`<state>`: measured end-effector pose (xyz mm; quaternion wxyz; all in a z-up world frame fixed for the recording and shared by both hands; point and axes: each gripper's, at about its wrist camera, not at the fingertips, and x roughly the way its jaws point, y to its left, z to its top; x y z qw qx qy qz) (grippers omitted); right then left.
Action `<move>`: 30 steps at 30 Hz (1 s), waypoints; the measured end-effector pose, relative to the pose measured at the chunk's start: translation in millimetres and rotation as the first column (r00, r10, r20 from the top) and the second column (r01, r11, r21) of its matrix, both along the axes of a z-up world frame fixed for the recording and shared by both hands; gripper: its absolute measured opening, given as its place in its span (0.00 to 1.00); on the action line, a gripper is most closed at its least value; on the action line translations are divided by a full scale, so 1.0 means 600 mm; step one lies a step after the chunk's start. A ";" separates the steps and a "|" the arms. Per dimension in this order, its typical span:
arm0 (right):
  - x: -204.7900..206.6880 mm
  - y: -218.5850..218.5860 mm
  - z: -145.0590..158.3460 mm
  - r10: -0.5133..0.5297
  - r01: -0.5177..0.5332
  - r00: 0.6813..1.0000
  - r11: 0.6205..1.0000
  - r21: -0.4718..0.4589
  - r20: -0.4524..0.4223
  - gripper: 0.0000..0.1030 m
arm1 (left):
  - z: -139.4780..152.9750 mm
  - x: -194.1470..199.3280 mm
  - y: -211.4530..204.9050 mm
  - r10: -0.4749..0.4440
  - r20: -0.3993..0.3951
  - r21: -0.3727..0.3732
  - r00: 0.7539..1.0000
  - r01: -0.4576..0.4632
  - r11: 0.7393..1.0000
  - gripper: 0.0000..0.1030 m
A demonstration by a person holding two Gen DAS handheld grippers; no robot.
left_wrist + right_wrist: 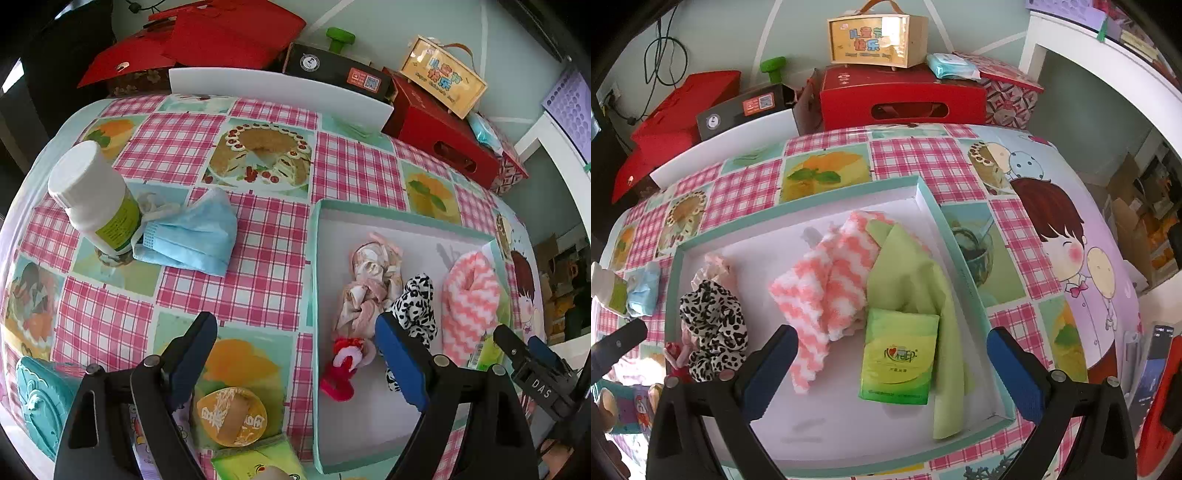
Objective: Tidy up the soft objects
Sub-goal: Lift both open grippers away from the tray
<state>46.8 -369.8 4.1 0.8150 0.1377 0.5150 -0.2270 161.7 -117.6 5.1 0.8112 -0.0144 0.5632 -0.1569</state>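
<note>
Left wrist view: left gripper (295,350) hangs wide open and empty, while the blue face mask (192,236) lies crumpled beside the white bottle (92,195), light and floppy, best pinched mid-fold.

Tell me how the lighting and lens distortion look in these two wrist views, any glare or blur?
Left wrist view: strong fisheye bending of the checked pink tablecloth, dark corners, and a soft shadow on the floor of the shallow teal-rimmed white tray. Right wrist view: the same bulge, with glare on the front of the yellow boxy gift case with a handle. Both are evenly lit and sharp.
</note>
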 end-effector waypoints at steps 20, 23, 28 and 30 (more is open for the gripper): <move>0.019 0.051 0.012 0.090 -0.090 0.996 0.996 -0.028 0.001 1.00 | 0.024 0.002 0.023 0.068 0.061 -0.031 0.996 -0.066 0.997 0.90; 0.021 0.063 0.017 0.106 -0.106 0.994 0.994 -0.034 0.006 1.00 | 0.034 0.000 0.028 0.078 0.083 -0.040 0.993 -0.075 0.996 0.91; 0.019 0.084 0.025 0.129 -0.128 0.991 0.991 -0.044 0.019 1.00 | 0.048 -0.011 0.034 0.083 0.111 -0.065 0.990 -0.076 0.995 0.91; 0.015 0.096 0.028 0.140 -0.139 0.990 0.989 -0.046 0.025 1.00 | 0.049 -0.020 0.037 0.077 0.119 -0.073 0.990 -0.069 0.995 0.91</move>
